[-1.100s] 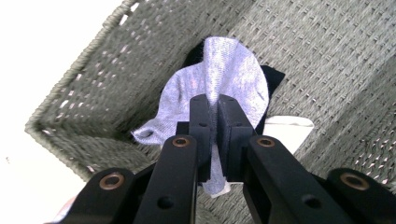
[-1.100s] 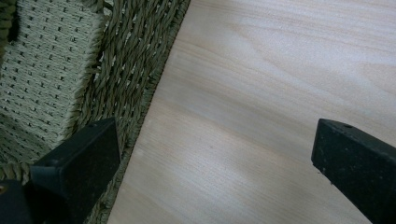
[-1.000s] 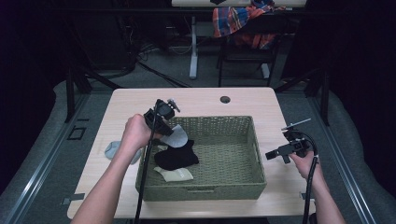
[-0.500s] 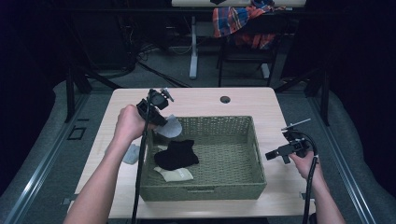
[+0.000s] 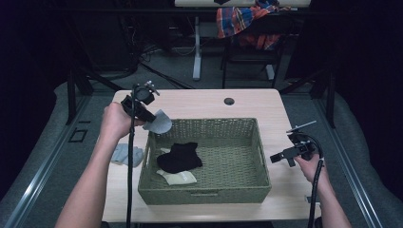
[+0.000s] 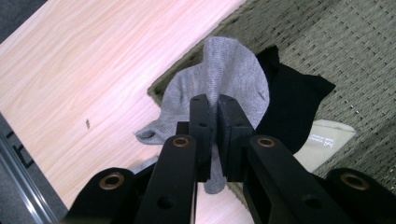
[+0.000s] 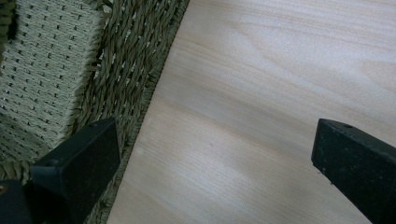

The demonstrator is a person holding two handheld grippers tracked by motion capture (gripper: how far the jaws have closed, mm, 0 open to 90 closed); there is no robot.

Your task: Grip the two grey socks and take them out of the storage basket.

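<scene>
Grey sock (image 6: 219, 84) pinched by the left gripper (image 6: 213, 105)

The sock is held hanging above the basket (image 5: 209, 128) corner — a black sock (image 5: 179, 157) lies below; the right gripper (image 5: 280, 156) (jaws spread) is kept beside the basket.

A black sock (image 5: 179, 157) and a cream sock (image 5: 178, 177) lie at the left in the woven basket (image 5: 237, 192); a light sock (image 5: 126, 154) lies left of it on the bench (image 5: 199, 102).
</scene>
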